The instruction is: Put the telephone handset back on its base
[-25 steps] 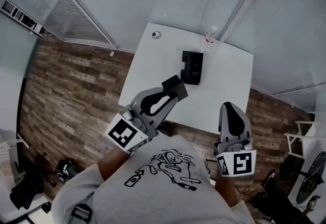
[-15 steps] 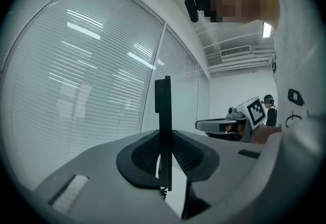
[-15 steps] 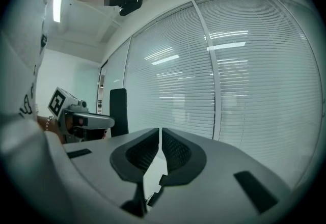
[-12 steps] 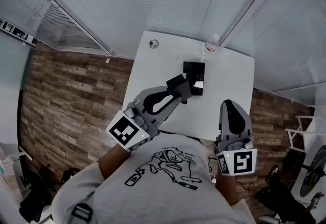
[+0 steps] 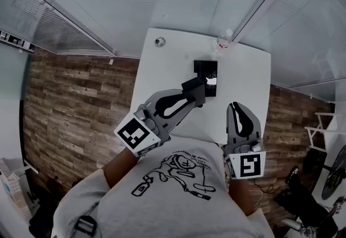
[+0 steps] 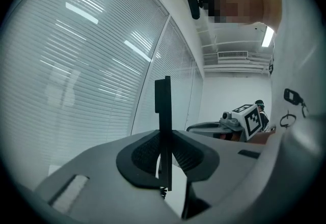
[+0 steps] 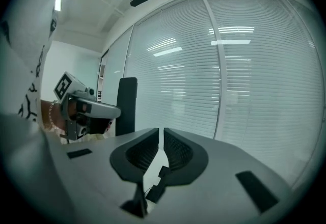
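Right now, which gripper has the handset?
The left gripper: its jaws are clamped on the thin black handset. The right gripper has its jaws closed with nothing between them.

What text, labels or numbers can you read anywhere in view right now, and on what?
No readable text in any view.
T-shirt print: scribbled lettering around the drawing, too small to read.
Bottle: label too small to read.
Telephone base: no legible markings.
Left cube and right cube: square black-and-white marker patterns only, no words.
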